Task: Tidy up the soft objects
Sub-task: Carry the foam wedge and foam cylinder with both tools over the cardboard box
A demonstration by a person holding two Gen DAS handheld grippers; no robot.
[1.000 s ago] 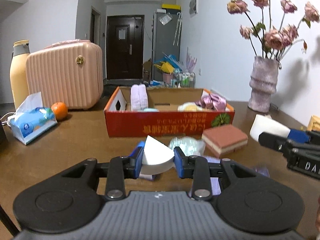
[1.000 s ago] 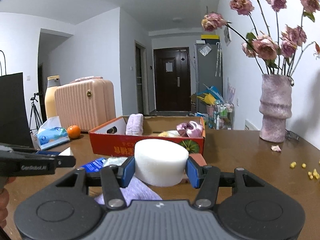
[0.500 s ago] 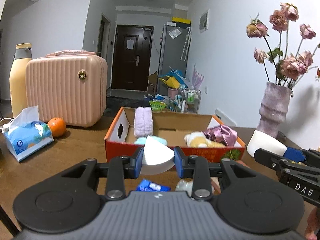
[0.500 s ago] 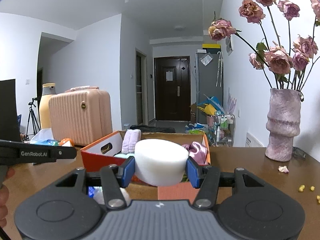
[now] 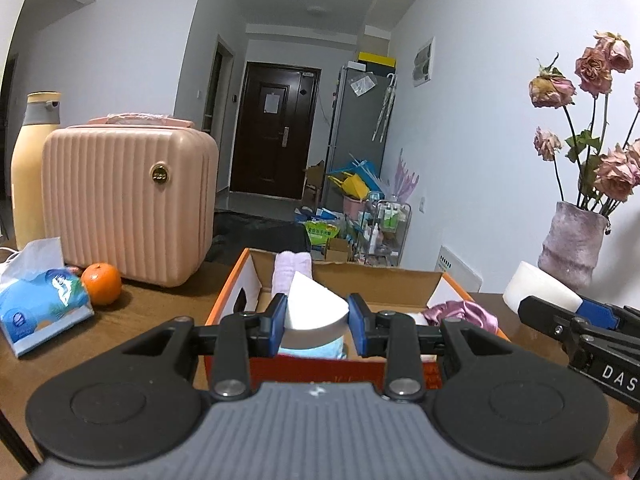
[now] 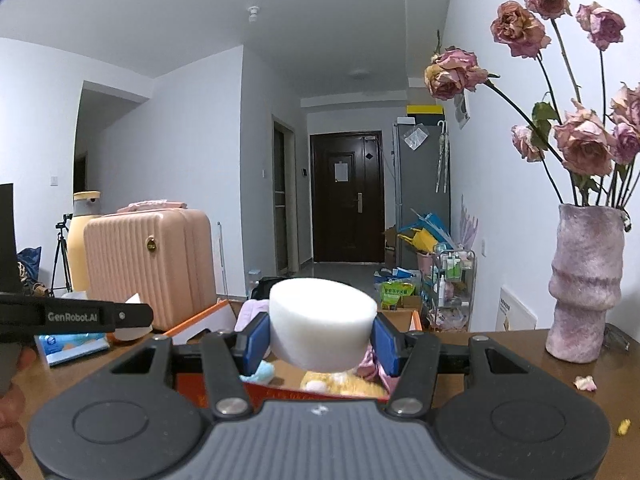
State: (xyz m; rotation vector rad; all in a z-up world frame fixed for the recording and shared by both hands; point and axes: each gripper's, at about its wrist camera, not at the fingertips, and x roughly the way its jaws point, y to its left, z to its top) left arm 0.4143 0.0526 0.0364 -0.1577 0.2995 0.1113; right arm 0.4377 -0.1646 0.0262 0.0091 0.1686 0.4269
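The left gripper (image 5: pixel 316 322) is clamped on a white foam wedge with a pointed top (image 5: pixel 310 306), its blue pads pressing the wedge's two sides. It is held in the air over the near wall of an open orange-and-red cardboard box (image 5: pixel 320 364) that stands on the brown wooden desk (image 5: pixel 132 316).

The right gripper (image 6: pixel 322 342) grips a white foam cylinder (image 6: pixel 322 322) — short, squat, flat face up — with a pad on each side of it. In the left wrist view that same cylinder shows at the right edge, above the desk and beside the box's right end.

Inside the box a pale pink rolled towel (image 5: pixel 292 270) stands against the far wall, a light blue soft item (image 5: pixel 312 348) lies just below the wedge, and a shiny mauve crumpled cloth (image 5: pixel 464 314) sits toward the right end. The right wrist view also shows a yellow plush piece (image 6: pixel 340 384) on the box floor below the cylinder.

Toward the desk's left edge lie a blue tissue pack (image 5: pixel 40 304) and, touching or just beside it, an orange fruit (image 5: pixel 102 284). Behind these stands a ribbed pink hard-shell case (image 5: pixel 128 200), with a tall cream bottle with a grey collar (image 5: pixel 30 172) at its left. At the desk's right edge — near the wall — stands a mottled pink ceramic vase (image 6: pixel 586 284) with dried roses (image 6: pixel 520 28).
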